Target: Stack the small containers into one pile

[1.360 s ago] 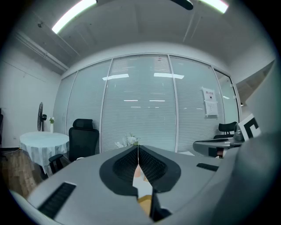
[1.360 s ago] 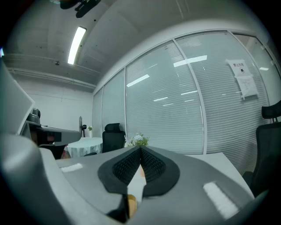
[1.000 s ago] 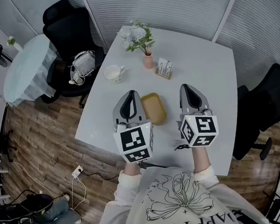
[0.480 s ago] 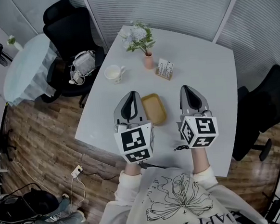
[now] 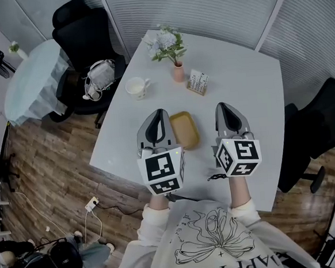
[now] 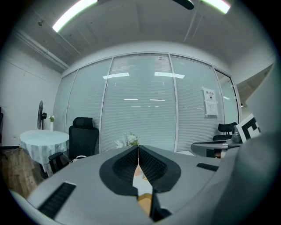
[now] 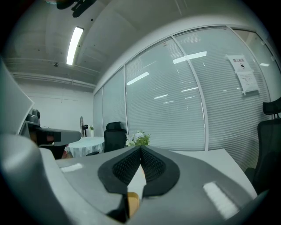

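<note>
Nothing of ours has shifted since the earlier frames: both tongs and everything on the bench (image 5: 250, 83) sit just where they were, and only some dark clutter on the floor at the lower left has changed place. We hold the left tongs (image 5: 158, 111) and the right tongs (image 5: 223, 104) roughly level above the near half of the bench. Each is closed tight with nothing pinched, and the ribbed black pads (image 6: 151, 165) meet along a thin seam. The tan container (image 5: 184, 129) lies flat on the bench between the two tongs, near both and apparently touching neither. We judge this a rest pose, flanking it evenly. It is a shallow rounded rectangle with a raised rim and a matte, plastic-looking face; whether it is one piece or several already nested we cannot tell from above. Farther off stand a glossy white mug (image 5: 135, 87), a small pink vase (image 5: 178, 73) of pale flowers and a card holder (image 5: 197, 82), well clear of our working space
</note>
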Available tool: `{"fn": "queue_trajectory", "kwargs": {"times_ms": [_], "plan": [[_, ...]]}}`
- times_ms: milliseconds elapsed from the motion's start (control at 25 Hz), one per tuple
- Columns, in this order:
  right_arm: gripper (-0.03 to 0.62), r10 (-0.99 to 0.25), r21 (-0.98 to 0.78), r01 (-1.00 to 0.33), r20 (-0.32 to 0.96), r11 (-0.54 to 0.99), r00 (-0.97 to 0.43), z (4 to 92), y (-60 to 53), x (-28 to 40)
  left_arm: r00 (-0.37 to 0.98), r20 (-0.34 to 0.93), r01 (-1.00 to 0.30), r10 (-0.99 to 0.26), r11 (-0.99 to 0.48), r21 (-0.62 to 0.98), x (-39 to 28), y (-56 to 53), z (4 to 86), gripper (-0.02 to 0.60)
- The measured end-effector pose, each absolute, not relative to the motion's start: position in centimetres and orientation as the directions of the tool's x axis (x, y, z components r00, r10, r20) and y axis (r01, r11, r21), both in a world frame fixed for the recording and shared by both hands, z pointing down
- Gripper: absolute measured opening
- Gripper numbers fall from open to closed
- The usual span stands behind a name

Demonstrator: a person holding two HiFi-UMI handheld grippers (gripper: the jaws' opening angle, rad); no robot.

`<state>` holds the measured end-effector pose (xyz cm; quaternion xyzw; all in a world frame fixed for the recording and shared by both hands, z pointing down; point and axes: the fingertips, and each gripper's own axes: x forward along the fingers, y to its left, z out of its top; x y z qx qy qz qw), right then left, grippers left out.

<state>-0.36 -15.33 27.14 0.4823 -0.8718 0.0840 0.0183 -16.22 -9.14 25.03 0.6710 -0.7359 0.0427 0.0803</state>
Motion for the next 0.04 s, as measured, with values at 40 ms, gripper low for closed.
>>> {"fn": "queue_trajectory", "kwargs": {"times_ms": [40], "plan": [[0.011, -0.837, -0.129, -0.843, 0.114, 0.521, -0.535, 27.2, -15.36, -0.33, -0.086, 0.175, -0.995, -0.981, 0.095, 0.045, -16.14, -9.17, 25.03, 0.011]]}}
